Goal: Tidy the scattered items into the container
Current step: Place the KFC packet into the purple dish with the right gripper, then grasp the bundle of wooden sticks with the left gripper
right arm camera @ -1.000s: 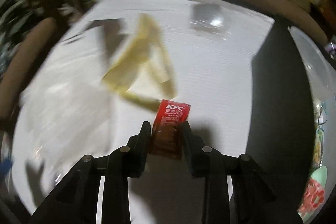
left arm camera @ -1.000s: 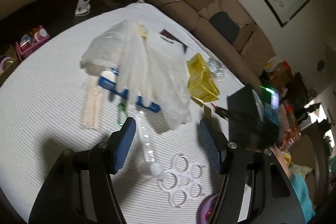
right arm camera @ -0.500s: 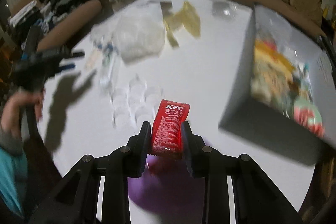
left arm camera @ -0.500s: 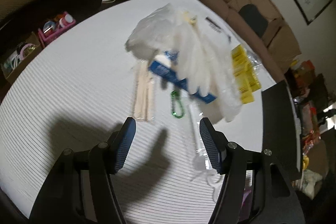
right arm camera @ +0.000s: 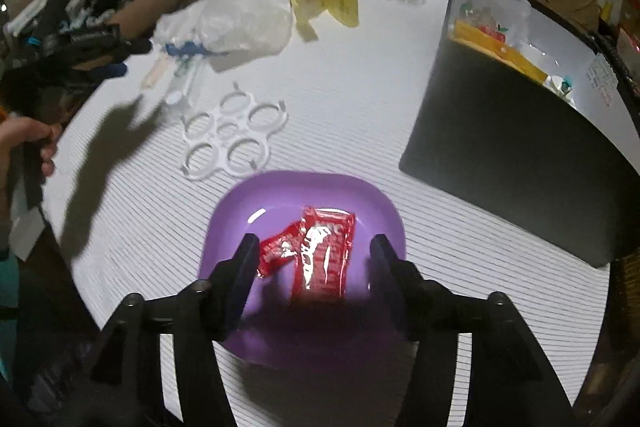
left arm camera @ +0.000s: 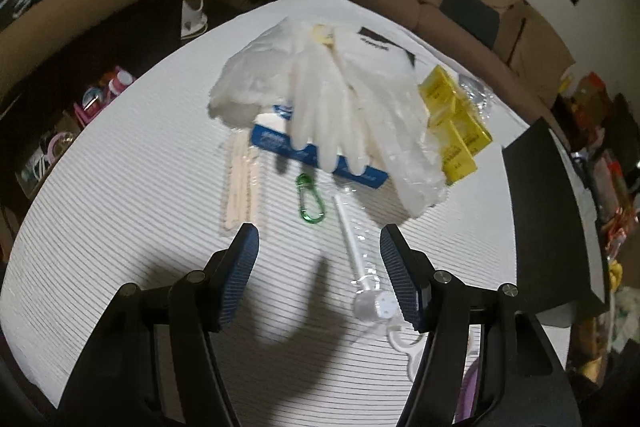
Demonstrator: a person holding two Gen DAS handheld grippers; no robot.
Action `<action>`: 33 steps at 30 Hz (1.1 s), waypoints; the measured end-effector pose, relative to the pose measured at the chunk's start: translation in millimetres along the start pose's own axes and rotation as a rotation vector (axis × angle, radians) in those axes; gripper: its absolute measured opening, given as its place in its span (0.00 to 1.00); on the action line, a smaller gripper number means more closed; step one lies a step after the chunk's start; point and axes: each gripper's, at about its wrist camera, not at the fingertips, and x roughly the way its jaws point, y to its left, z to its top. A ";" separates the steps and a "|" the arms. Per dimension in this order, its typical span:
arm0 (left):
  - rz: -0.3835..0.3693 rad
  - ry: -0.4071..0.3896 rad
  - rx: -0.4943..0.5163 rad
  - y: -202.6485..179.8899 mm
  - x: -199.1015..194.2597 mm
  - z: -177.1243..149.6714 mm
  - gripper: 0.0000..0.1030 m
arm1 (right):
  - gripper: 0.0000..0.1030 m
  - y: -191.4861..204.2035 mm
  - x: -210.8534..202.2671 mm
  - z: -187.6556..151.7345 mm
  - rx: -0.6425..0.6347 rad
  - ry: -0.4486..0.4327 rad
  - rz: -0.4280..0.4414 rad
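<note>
Right gripper: we're over the purple bowl and our jaws are opening, nothing pinched.
Ketchup sachets: two red ones lie in the bowl, between and just beyond our right jaws, one overlapping the other, clear of both pads.
Purple bowl: sits on the white striped table, directly under the right jaws.
White ring holder: flat on the table just beyond the bowl, ahead and left of the right jaws.
Black container: off to the right of the right jaws, open top showing packets inside.
Left gripper: we hold it above the table, jaws spread, no item between the pads.
Green carabiner: just ahead of the left jaws, near the middle of the gap.
White syringe: lies lengthwise close to the right-hand left jaw, its round end beside that pad.
Wooden sticks: just beyond the left-hand jaw tip.
Plastic gloves: a heap farther ahead, draped over a blue box.
Yellow boxes: ahead and right of the left jaws, touching the glove heap.
Person's hand: in the right camera's view at far left, gripping the left gripper's handle.
</note>
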 end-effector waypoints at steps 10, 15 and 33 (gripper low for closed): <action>0.010 0.018 0.037 -10.5 4.5 -0.4 0.59 | 0.59 -23.5 -15.6 0.6 0.073 -0.034 -0.036; 0.072 0.001 0.046 6.8 3.8 4.4 0.59 | 0.59 -39.8 -20.9 -6.7 0.130 -0.022 -0.027; 0.128 0.098 0.045 46.6 66.9 29.9 0.59 | 0.60 -38.6 -15.4 -7.8 0.106 -0.066 0.068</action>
